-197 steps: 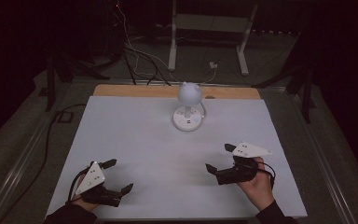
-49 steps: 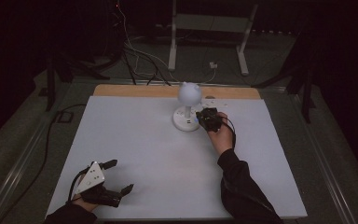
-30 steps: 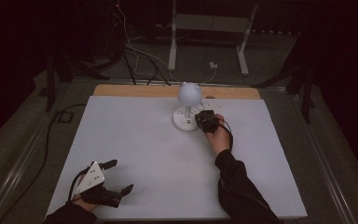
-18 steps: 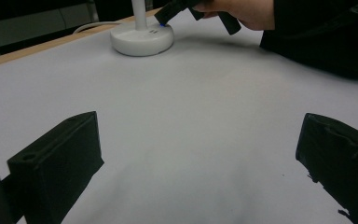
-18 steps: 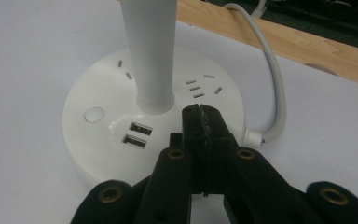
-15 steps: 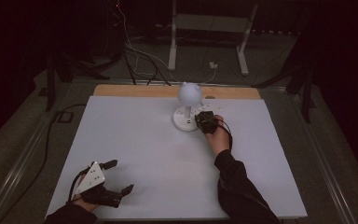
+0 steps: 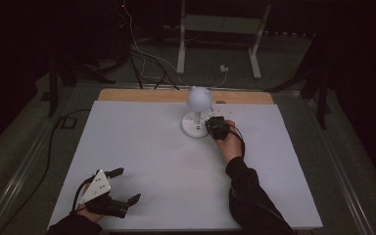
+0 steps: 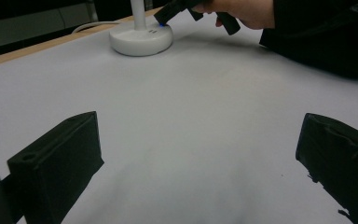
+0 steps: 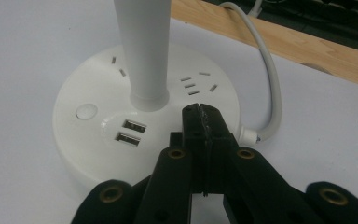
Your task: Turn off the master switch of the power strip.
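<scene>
The left gripper [image 7: 108, 190] sits at the near edge of the white table [image 7: 142, 147], with its two jaws wide apart and nothing between them. Far ahead of those jaws stands the white lamp [image 7: 197, 117]. The right gripper [image 9: 202, 114] has its jaws pressed tight together, holding nothing. Their tips rest on top of the lamp's round base [image 9: 93, 140], just to the right of the pole [image 9: 144, 51] and the two little plug holes [image 9: 131, 131]. The lamp's cord [image 9: 268, 74] curves away behind the jaws.
</scene>
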Motion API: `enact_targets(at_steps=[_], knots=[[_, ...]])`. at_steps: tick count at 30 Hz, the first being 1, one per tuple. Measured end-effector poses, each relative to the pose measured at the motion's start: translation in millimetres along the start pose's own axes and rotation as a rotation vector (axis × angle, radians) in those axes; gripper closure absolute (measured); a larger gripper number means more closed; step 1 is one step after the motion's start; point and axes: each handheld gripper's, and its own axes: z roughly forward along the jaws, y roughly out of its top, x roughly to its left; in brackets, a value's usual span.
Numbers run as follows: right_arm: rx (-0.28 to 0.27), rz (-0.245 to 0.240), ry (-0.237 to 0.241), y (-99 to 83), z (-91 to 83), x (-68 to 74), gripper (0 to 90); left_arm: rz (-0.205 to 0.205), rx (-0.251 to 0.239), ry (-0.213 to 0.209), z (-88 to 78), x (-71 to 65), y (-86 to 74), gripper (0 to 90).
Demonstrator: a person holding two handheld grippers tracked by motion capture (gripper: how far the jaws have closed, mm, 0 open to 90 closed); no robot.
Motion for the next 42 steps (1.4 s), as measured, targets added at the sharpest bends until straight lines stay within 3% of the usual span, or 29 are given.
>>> enact_targets(at_steps=[4, 5, 7, 12, 14, 23, 32, 42], knots=[[0.009, -0.01, 0.007, 1.0, -0.5, 1.5, 90.0, 0.0, 0.0, 0.0, 0.0, 0.1, 0.0, 0.7], [0.007, -0.037, -0.008, 0.8, -0.6, 3.9, 90.0, 0.0, -0.001, -0.001, 0.0, -0.1, 0.0, 0.7], [0.014, -0.04, -0.017, 1.7, -0.3, 4.8, 90.0, 0.001, -0.003, -0.001, -0.1, -0.6, 0.2, 0.7], [0.008, -0.015, -0.011, 0.9, -0.4, 3.9, 90.0, 0.0, -0.004, 0.0, -0.6, -0.5, 0.2, 0.7], [0.015, -0.035, -0.022, 1.8, -0.3, 5.5, 90.0, -0.003, -0.005, -0.001, -0.3, -0.2, 0.1, 0.7], [0.048, -0.032, -0.028, 5.2, 1.1, 6.4, 90.0, 0.0, -0.005, -0.003, -0.4, -0.8, 0.2, 0.7], [0.024, -0.029, -0.035, 2.2, 0.8, 7.0, 90.0, -0.003, -0.005, -0.003, 0.0, -0.3, 0.1, 0.7], [0.033, -0.025, -0.039, 3.7, 0.6, 7.8, 90.0, -0.002, -0.007, -0.003, -0.6, 0.2, 0.2, 0.7]])
